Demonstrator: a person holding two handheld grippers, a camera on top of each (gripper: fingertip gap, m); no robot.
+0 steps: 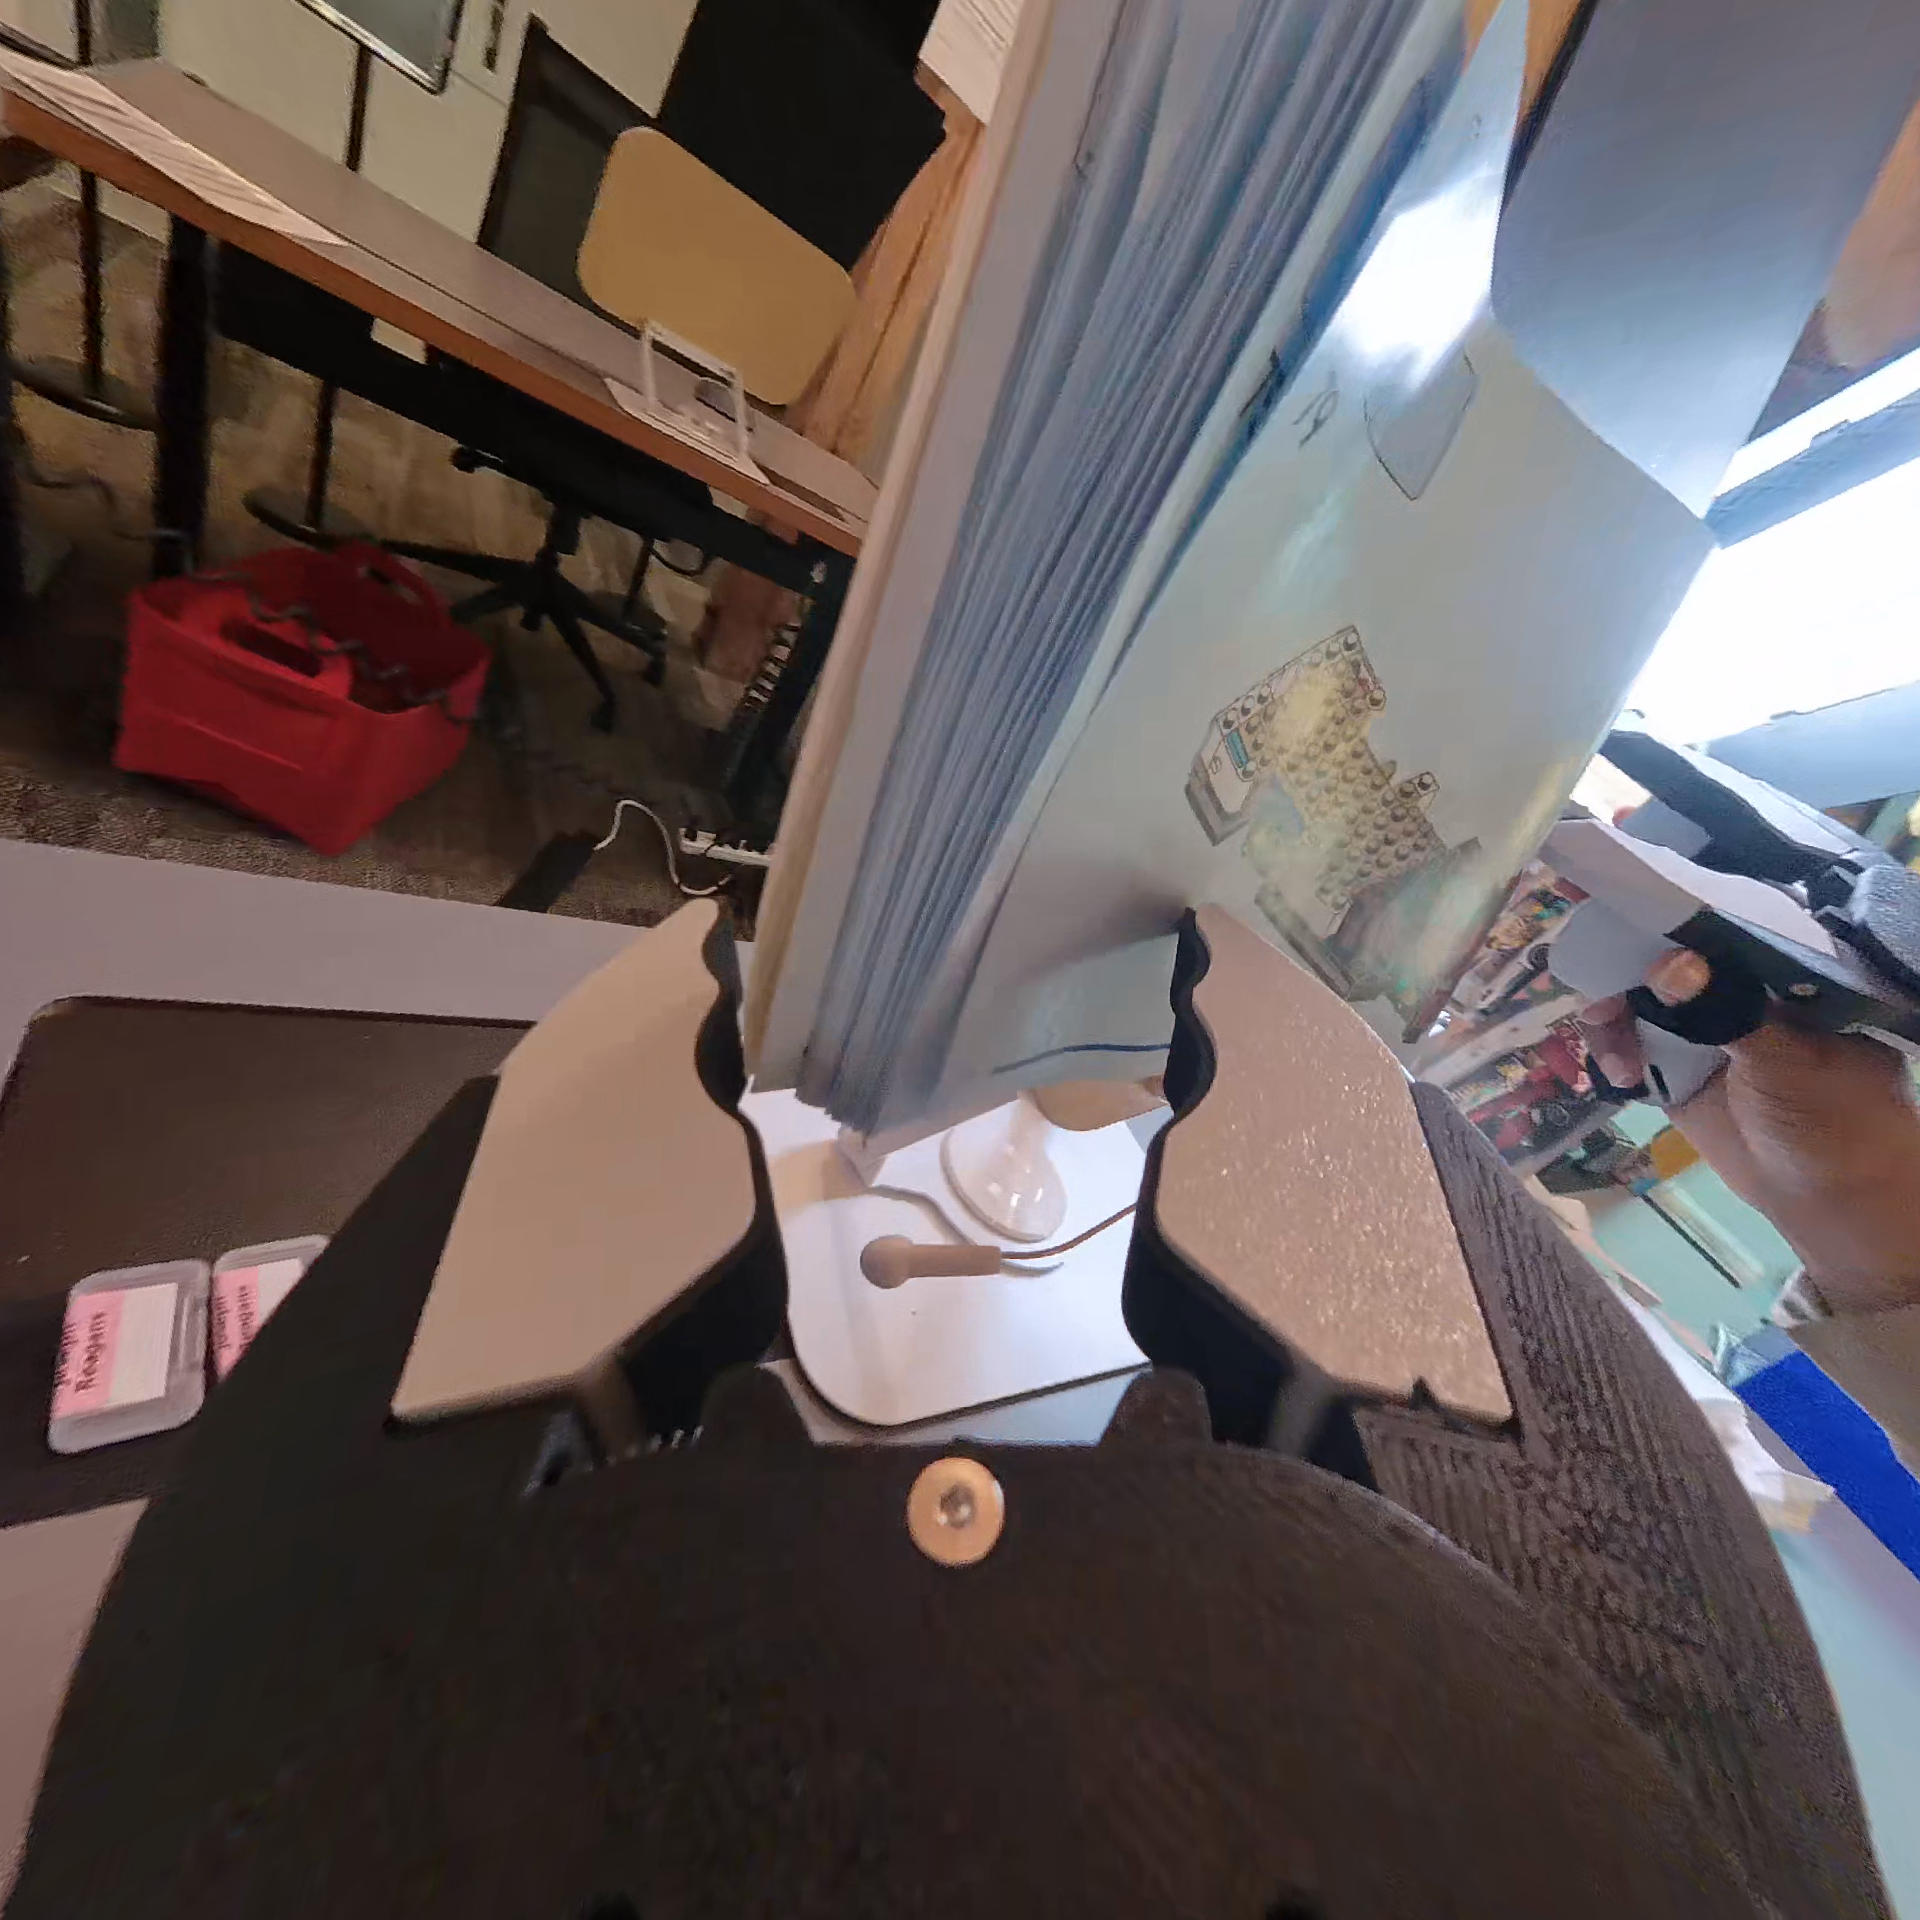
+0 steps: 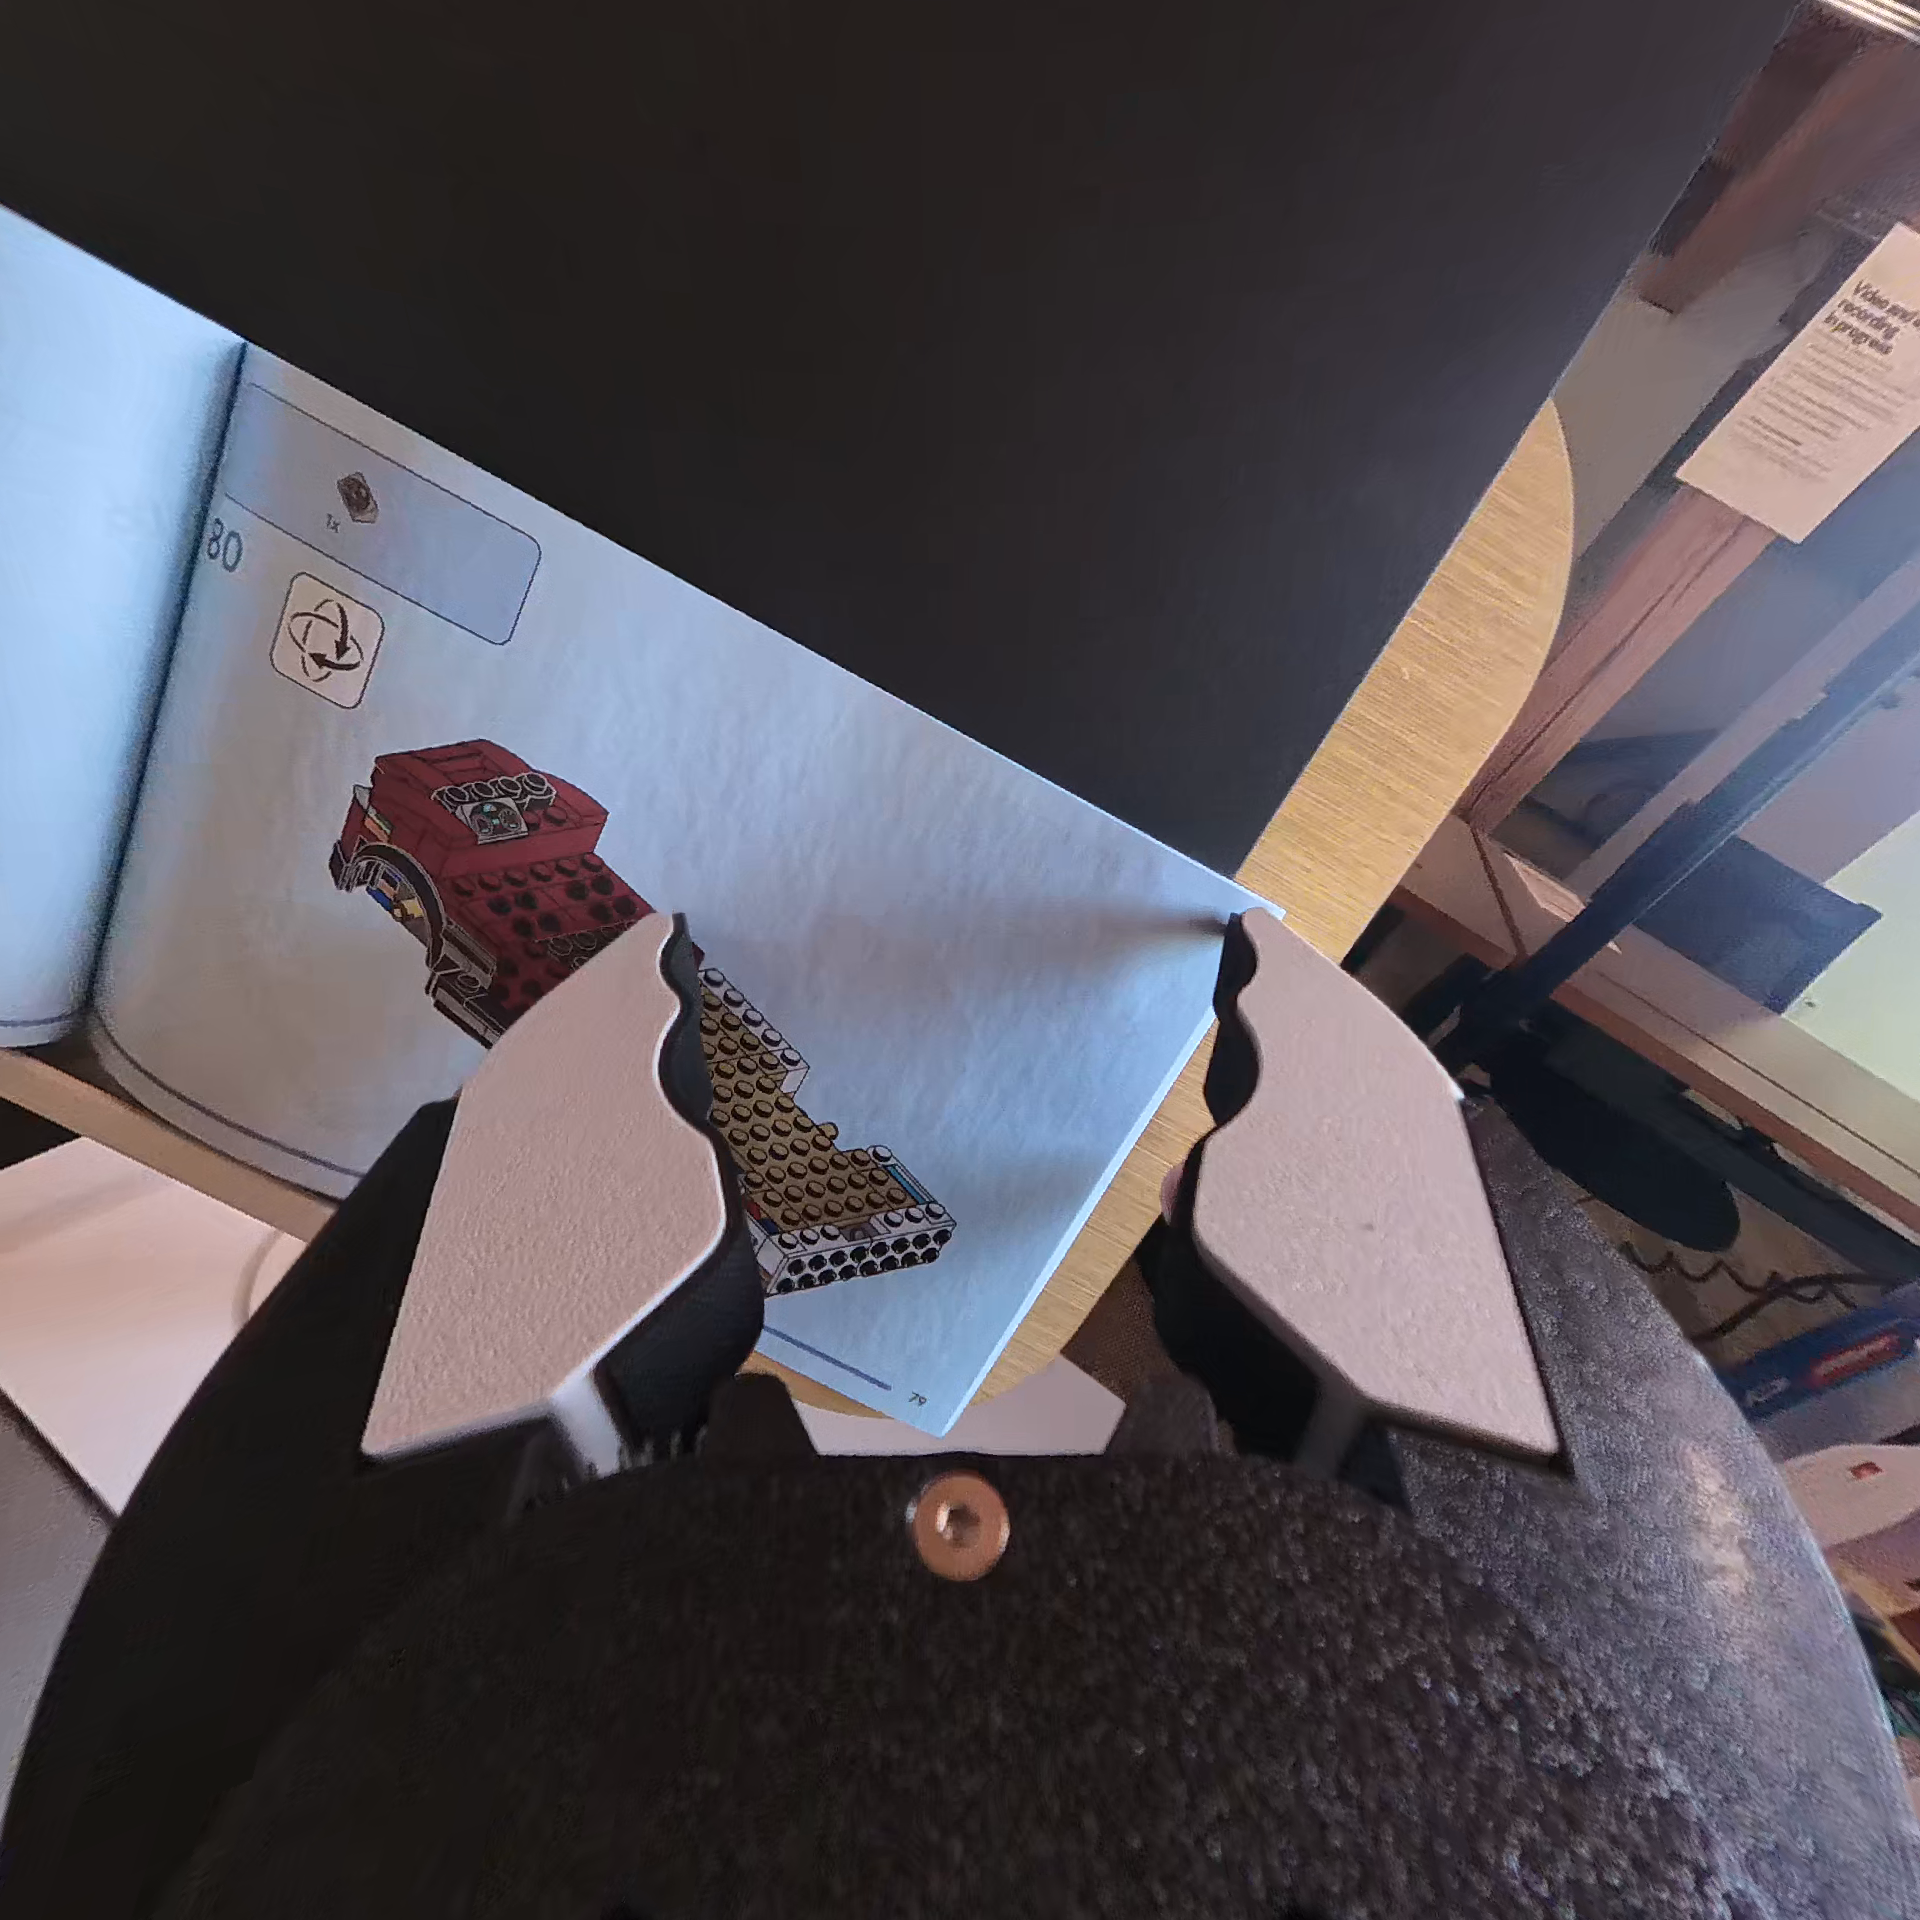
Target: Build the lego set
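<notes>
Left wrist view: my left gripper [image 1: 956, 997] tilts upward, jaws wide, straddling the instruction booklet's [image 1: 997, 623] page stack without clamping. My right gripper [image 2: 951, 997] hovers wide open before its propped right-hand page.

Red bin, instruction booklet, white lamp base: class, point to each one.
red bin [image 1: 281, 696], left wrist view, front wall.
instruction booklet [image 2: 831, 831], right wrist view, open page's blank middle.
white lamp base [image 1: 935, 1351], left wrist view, flat plate.

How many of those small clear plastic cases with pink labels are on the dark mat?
2: one clear plastic case with a pink label near the left edge of the dark mat, the second right beside it, partly hidden behind the left claw. More may be hidden.
</notes>
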